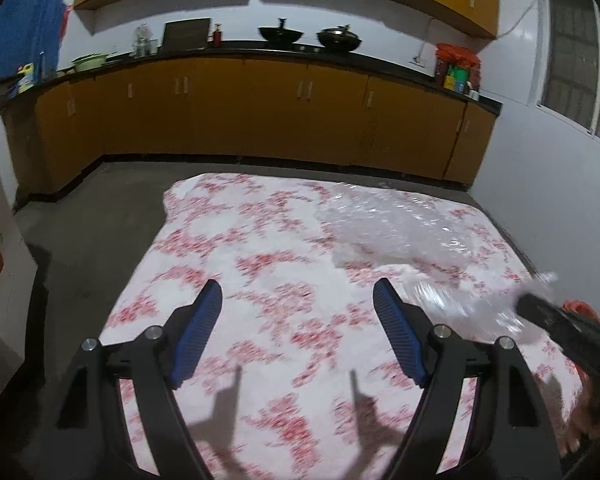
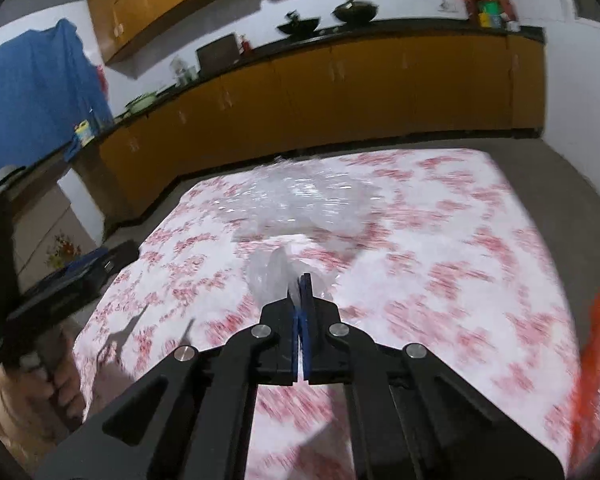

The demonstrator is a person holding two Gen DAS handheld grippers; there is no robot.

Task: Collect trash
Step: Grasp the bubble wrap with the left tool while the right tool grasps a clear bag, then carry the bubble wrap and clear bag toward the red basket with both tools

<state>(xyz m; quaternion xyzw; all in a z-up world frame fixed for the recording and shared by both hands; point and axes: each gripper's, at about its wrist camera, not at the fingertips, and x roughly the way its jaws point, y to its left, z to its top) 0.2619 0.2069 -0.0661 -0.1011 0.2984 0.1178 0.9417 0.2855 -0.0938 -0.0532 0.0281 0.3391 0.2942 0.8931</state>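
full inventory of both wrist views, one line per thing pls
clear plastic sheet: 1, transparent, crumpled on the far part of the cloth, one end running to the right gripper
floral cloth: 1, white with red, spread over the table
base cabinets: 1 run, orange, below the black counter
woks: 2, black, on the counter
blue cloth: 1, hanging at left
left gripper: open, empty, over the cloth
right gripper: shut on the plastic
hand: 1, lower left of the right view
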